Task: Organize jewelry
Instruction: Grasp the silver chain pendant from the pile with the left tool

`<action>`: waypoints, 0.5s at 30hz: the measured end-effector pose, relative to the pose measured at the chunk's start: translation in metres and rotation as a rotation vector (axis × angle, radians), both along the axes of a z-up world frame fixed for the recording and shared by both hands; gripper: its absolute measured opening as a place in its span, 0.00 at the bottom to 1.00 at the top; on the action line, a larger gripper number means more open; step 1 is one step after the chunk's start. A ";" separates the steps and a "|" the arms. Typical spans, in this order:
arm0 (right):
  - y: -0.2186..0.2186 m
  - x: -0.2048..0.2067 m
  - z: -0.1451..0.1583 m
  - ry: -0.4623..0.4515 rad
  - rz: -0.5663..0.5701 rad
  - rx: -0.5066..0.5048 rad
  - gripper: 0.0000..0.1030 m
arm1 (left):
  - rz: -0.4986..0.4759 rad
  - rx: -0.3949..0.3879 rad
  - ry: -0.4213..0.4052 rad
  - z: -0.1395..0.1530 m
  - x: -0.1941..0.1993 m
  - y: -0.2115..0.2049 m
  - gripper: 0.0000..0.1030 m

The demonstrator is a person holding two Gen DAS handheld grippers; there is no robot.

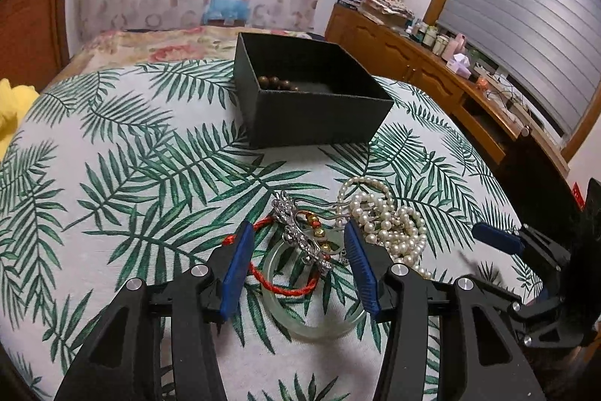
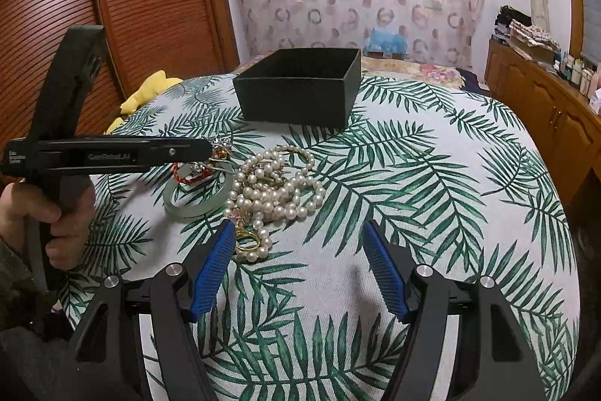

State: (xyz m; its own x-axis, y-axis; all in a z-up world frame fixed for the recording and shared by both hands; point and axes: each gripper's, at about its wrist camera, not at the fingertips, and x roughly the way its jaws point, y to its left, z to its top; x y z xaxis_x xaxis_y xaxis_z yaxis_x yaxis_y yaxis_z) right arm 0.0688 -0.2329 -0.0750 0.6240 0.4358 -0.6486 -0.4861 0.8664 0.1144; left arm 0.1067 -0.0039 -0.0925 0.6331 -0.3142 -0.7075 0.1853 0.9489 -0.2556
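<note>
Both our grippers gape wide, gripping nothing — left gripper [image 1: 298,243] straddles one jade bangle [image 1: 311,322] and one red cord [image 1: 285,288]; right gripper [image 2: 298,235] beside pearls [image 2: 278,190].

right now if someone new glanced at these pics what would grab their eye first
The heap of jewelry on the palm-leaf tablecloth: a tangle of pearl strands beside a pale green bangle crossed by a red cord bracelet and a silver hairpin. The left gripper hangs open over the bangle. Behind the heap stands an open black box with brown beads inside.
</note>
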 end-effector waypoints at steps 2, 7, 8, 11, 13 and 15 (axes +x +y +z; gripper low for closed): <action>0.000 0.000 0.000 -0.002 0.001 -0.001 0.70 | 0.000 -0.004 0.010 -0.003 0.004 -0.001 0.46; 0.001 0.001 -0.001 -0.001 0.003 0.000 0.70 | -0.002 -0.014 0.029 -0.009 0.009 -0.004 0.46; 0.001 0.001 -0.001 -0.001 0.003 -0.001 0.70 | -0.002 -0.015 0.024 -0.010 0.009 -0.005 0.46; 0.002 0.001 -0.001 0.001 0.006 -0.002 0.70 | -0.005 -0.023 0.023 -0.010 0.008 -0.005 0.39; 0.003 0.001 -0.002 0.001 0.008 -0.003 0.70 | 0.000 -0.020 0.017 -0.010 0.006 -0.004 0.32; 0.003 0.001 -0.002 0.007 0.015 0.000 0.70 | -0.006 -0.037 0.007 -0.008 0.005 -0.003 0.30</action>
